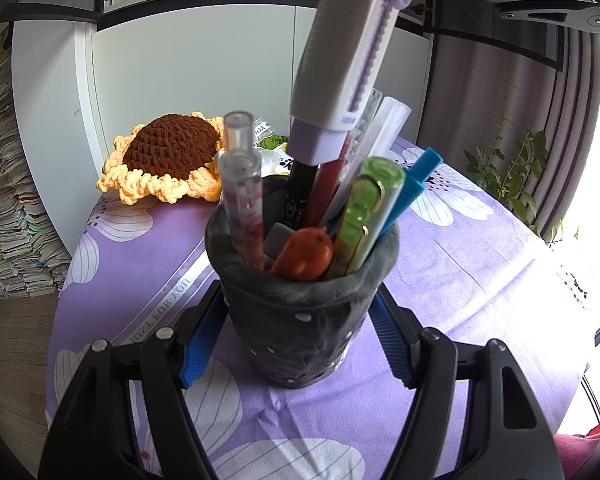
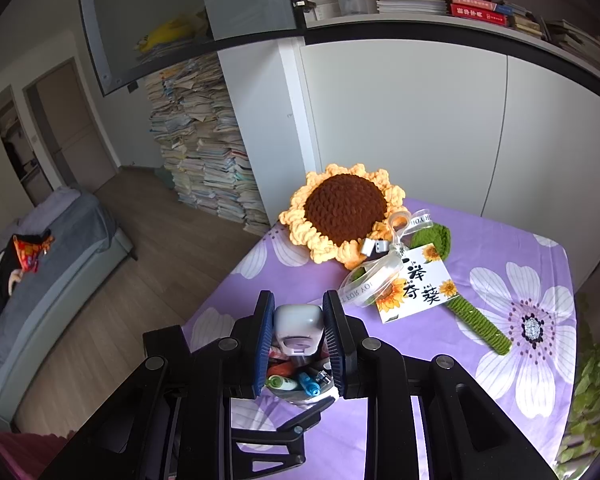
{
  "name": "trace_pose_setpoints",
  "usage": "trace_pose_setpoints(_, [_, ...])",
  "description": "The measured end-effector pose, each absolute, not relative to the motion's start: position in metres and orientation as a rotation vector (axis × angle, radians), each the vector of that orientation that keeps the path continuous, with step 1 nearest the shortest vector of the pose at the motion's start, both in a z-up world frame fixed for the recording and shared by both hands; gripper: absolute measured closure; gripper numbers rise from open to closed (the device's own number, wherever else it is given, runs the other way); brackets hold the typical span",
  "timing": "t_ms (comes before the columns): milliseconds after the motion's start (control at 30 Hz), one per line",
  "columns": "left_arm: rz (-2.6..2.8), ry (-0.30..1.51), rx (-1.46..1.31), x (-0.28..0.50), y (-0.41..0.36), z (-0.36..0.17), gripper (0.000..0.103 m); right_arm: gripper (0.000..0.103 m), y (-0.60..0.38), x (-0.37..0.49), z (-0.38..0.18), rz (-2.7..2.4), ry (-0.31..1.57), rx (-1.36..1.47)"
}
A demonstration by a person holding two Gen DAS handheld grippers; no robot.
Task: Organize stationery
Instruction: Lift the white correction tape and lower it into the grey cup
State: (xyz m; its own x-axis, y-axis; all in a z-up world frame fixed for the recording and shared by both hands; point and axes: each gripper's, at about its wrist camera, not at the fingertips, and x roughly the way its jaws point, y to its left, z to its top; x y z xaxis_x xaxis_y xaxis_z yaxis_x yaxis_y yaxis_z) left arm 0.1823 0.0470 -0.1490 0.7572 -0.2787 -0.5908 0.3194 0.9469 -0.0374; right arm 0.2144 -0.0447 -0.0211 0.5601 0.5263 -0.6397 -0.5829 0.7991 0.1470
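Observation:
A dark grey felt pen holder stands on the purple flowered tablecloth. It holds several pens, among them a green pen, a blue one and an orange item. My left gripper is shut on the holder, one blue pad against each side. A white and lilac utility knife slants down from above with its lower end among the pens. My right gripper is shut on the knife's top end, right above the holder's mouth.
A crocheted sunflower with a green stem and a printed card lies at the table's far side, by white cabinet doors. Stacked books stand on the floor at left. A potted plant is at right.

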Motion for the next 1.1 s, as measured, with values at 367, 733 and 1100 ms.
trace_pose_setpoints(367, [-0.326, 0.633, 0.068, 0.1824, 0.047, -0.1491, 0.033, 0.077, -0.0447, 0.2147, -0.0216, 0.655, 0.727, -0.086])
trace_pose_setpoints(733, [-0.326, 0.631, 0.069, 0.1828, 0.0484, -0.1488, 0.032, 0.077, -0.0449, 0.2134, -0.0226, 0.655, 0.729, -0.088])
trace_pose_setpoints(1100, [-0.326, 0.631, 0.069, 0.1826, 0.0482, -0.1489, 0.032, 0.077, -0.0446, 0.2121, -0.0222, 0.653, 0.728, -0.088])
